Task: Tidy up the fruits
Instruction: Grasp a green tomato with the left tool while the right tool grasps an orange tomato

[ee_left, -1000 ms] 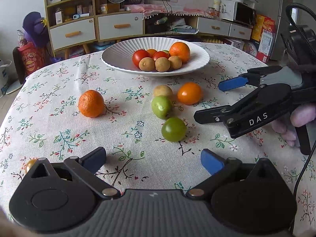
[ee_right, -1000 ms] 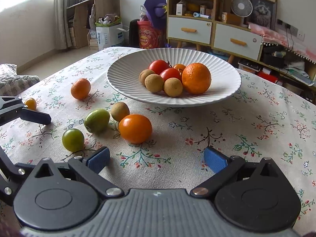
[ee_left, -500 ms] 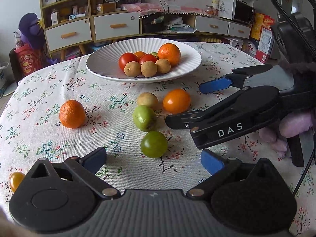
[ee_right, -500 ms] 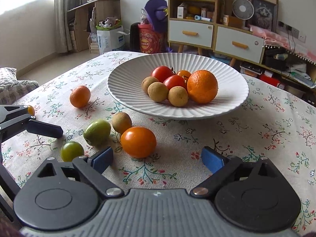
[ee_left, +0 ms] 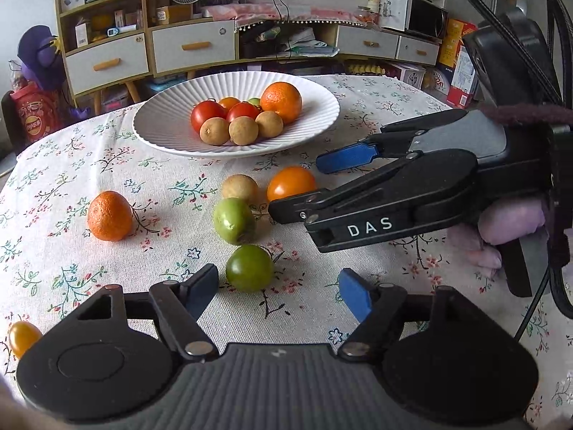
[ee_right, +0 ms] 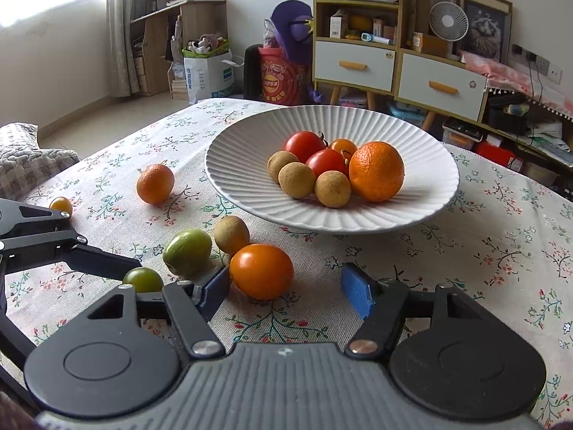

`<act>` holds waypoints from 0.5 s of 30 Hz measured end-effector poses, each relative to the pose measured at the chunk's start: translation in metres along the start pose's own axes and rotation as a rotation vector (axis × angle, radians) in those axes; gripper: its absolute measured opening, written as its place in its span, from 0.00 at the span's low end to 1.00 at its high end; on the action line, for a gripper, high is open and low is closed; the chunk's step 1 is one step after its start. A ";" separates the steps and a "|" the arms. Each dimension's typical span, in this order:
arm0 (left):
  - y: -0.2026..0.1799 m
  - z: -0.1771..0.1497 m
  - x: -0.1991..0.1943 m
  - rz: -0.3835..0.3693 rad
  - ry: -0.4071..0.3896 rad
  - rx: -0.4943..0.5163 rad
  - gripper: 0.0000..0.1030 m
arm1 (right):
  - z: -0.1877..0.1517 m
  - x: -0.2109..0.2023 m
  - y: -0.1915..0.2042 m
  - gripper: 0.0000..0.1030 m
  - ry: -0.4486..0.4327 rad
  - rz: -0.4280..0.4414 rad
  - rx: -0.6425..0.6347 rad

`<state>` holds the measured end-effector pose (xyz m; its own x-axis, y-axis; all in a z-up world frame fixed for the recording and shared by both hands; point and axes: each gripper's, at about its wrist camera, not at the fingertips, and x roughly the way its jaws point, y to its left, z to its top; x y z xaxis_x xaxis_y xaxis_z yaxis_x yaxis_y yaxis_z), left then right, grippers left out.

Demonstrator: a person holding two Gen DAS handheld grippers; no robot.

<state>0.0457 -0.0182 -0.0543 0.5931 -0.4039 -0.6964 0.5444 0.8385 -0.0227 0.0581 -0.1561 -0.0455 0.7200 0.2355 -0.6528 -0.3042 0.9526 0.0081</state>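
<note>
A white ribbed plate (ee_left: 315,127) (ee_right: 429,211) holds tomatoes, longans and an orange. Loose on the cloth: a dark green tomato (ee_left: 249,268) (ee_right: 143,279), a light green fruit (ee_left: 233,220) (ee_right: 187,252), a longan (ee_left: 239,187) (ee_right: 231,229), an orange tomato (ee_left: 290,183) (ee_right: 261,271), a tangerine (ee_left: 109,215) (ee_right: 155,183) and a small yellow tomato (ee_left: 22,337) (ee_right: 61,205). My left gripper (ee_left: 278,292) is open, just short of the dark green tomato. My right gripper (ee_right: 285,290) (ee_left: 304,184) is open with the orange tomato at its left finger.
The table carries a floral cloth (ee_left: 71,268) and ends at the left and far sides. Cabinets with drawers (ee_left: 193,46) and shelves stand behind it. A grey cushion (ee_right: 25,157) lies off the table's left in the right wrist view.
Both grippers have moved forward toward the loose fruit. The right gripper has closed in on the orange tomato, the left on the dark green tomato. No fruit has moved.
</note>
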 end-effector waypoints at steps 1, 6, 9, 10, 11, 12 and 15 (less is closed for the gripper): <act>0.001 0.000 -0.001 0.003 -0.002 -0.006 0.65 | 0.001 0.000 -0.001 0.58 -0.001 0.003 0.006; 0.008 0.001 -0.002 0.012 -0.011 -0.048 0.49 | 0.003 -0.002 -0.001 0.42 0.000 0.031 0.019; 0.012 0.001 -0.003 0.008 -0.017 -0.067 0.42 | 0.002 -0.002 0.001 0.36 0.005 0.044 0.018; 0.013 0.001 -0.003 0.007 -0.018 -0.071 0.38 | 0.002 -0.002 0.002 0.34 0.006 0.047 0.018; 0.014 0.001 -0.004 0.007 -0.018 -0.075 0.36 | 0.001 -0.002 0.003 0.33 0.007 0.051 0.016; 0.015 0.001 -0.004 0.006 -0.018 -0.080 0.32 | 0.001 -0.003 0.004 0.33 0.008 0.050 0.015; 0.017 -0.001 -0.007 0.002 -0.018 -0.093 0.25 | 0.001 -0.004 0.003 0.32 0.009 0.055 0.022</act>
<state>0.0506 -0.0009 -0.0504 0.6048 -0.4082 -0.6838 0.4865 0.8692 -0.0886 0.0549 -0.1536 -0.0419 0.6965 0.2861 -0.6580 -0.3295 0.9422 0.0608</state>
